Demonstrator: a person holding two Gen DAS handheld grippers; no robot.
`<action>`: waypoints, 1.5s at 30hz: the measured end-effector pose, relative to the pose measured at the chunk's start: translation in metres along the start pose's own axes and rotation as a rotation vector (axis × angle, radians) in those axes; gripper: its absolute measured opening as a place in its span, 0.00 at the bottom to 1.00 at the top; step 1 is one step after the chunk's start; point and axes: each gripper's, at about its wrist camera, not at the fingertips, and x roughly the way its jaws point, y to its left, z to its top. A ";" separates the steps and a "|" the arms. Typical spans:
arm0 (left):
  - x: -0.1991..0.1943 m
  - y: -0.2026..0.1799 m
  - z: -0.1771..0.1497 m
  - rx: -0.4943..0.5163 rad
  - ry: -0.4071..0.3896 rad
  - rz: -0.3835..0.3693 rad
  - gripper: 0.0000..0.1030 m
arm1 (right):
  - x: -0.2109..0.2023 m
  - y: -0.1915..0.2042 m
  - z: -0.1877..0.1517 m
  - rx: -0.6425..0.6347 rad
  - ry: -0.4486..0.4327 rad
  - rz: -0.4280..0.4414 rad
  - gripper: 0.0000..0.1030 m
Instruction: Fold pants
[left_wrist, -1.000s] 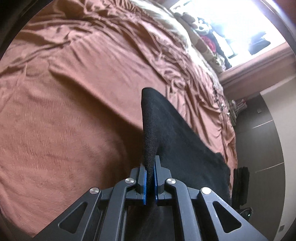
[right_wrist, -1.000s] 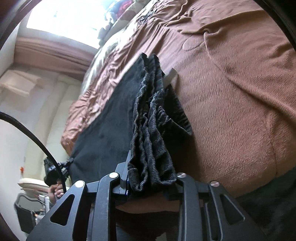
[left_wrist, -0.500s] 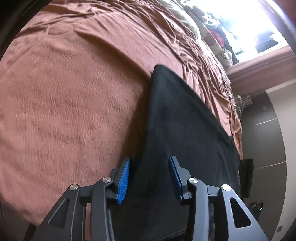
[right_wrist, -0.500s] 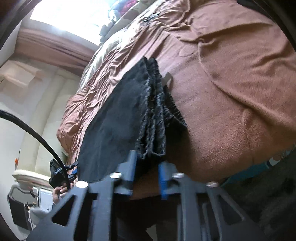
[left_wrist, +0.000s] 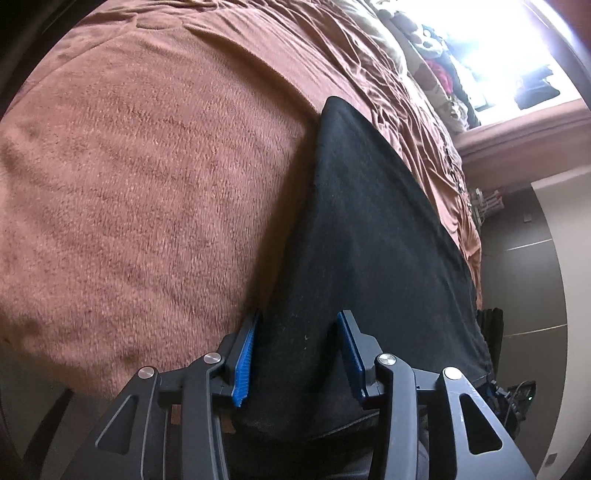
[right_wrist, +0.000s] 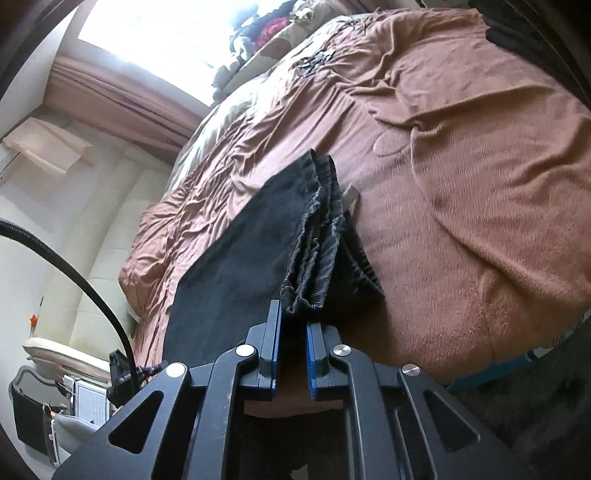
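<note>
Lying flat on the brown blanket (left_wrist: 147, 192) of the bed, the black pants (left_wrist: 369, 240) looking already doubled over lengthwise, one leg stacked on the other, judging by the two layers of ribbed waistband (right_wrist: 314, 236) bunched together at the near end in the right wrist view. Counting one fold as done, then, and at least one crosswise fold as left, the garment stretching long and narrow across the bed. Showing a smooth, even surface in the left wrist view, tapering to a rounded far corner, with no big wrinkles. Appearing soft and fleecy, dark charcoal to black, with the elastic band gathered and slightly crumpled and a small grey tag (right_wrist: 350, 194) poking out beside it onto the blanket. Hovering over the cloth near its edge, the left tool (left_wrist: 295, 354) standing wide open with blue pads apart, gripping nothing. Sitting just short of the waistband, the right tool (right_wrist: 293, 354) showing a narrow gap between its pads and nothing caught in it, so open as well, both tools being free of the pants.
</note>
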 end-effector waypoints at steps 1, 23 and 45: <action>0.000 0.000 -0.001 -0.002 -0.001 -0.001 0.43 | 0.000 -0.002 0.000 -0.007 -0.003 -0.008 0.07; -0.015 0.009 -0.033 -0.072 -0.030 -0.090 0.40 | 0.002 -0.028 -0.020 0.075 0.031 -0.067 0.07; -0.021 0.017 -0.062 -0.120 -0.202 -0.178 0.57 | -0.043 0.024 -0.035 -0.082 -0.055 -0.237 0.10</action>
